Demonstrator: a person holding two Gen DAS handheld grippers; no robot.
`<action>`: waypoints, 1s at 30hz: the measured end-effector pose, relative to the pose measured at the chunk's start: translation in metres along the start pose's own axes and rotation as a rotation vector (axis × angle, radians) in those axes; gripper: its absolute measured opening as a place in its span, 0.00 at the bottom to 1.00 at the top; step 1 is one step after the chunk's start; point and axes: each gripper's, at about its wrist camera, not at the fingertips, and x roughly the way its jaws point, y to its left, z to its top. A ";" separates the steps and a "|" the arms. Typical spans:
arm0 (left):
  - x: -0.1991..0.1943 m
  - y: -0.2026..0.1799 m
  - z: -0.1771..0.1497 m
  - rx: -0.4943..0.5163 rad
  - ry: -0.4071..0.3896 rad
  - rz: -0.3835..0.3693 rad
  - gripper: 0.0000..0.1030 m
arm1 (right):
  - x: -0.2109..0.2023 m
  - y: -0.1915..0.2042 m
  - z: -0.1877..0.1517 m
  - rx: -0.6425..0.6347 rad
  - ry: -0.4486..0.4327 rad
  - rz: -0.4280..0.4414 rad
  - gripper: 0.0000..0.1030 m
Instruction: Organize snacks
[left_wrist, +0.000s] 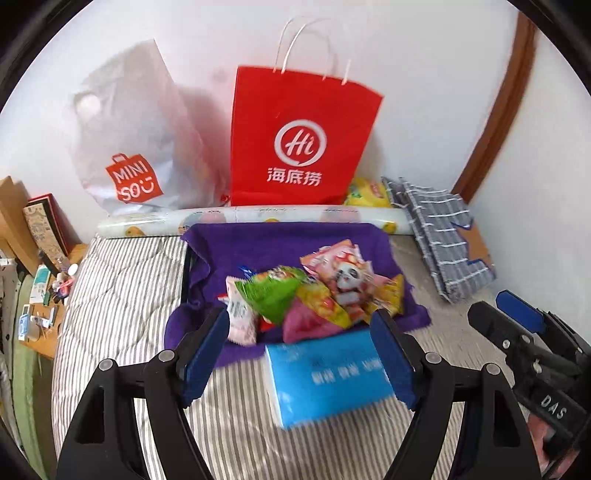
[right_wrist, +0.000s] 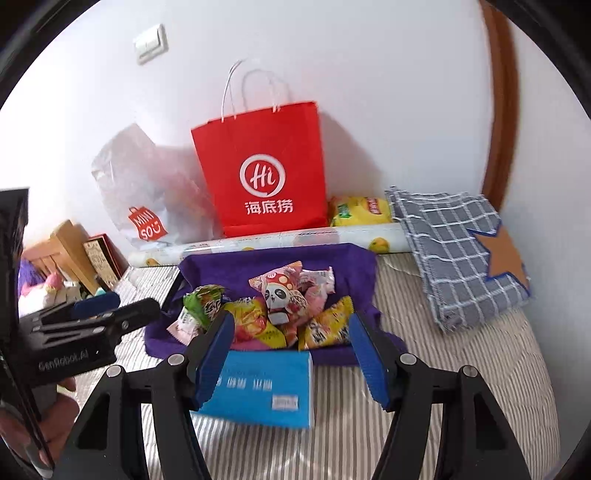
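claws: left claw (left_wrist: 299, 350) and right claw (right_wrist: 291, 354) gape apart, empty | risk: snack pile (left_wrist: 314, 291) at 12 o'clock heaped loosely; a careless pinch may scatter packets off purple cloth (left_wrist: 288, 240)

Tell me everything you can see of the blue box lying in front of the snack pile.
The blue box is a flat rectangular pack, glossy light blue, with white lettering too blurred to read and a small white label near one corner. It lies flat on the striped bedding, its far edge at the purple cloth that holds the snacks. Nothing grips it; both tongs stand open above it.
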 end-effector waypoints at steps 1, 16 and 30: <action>-0.009 -0.004 -0.005 0.004 -0.011 0.000 0.78 | -0.006 0.000 -0.002 0.000 -0.003 -0.009 0.61; -0.110 -0.032 -0.079 0.007 -0.147 0.018 0.94 | -0.099 0.004 -0.070 0.010 -0.038 -0.059 0.67; -0.151 -0.050 -0.114 0.048 -0.194 0.031 0.96 | -0.150 0.011 -0.103 0.008 -0.140 -0.100 0.94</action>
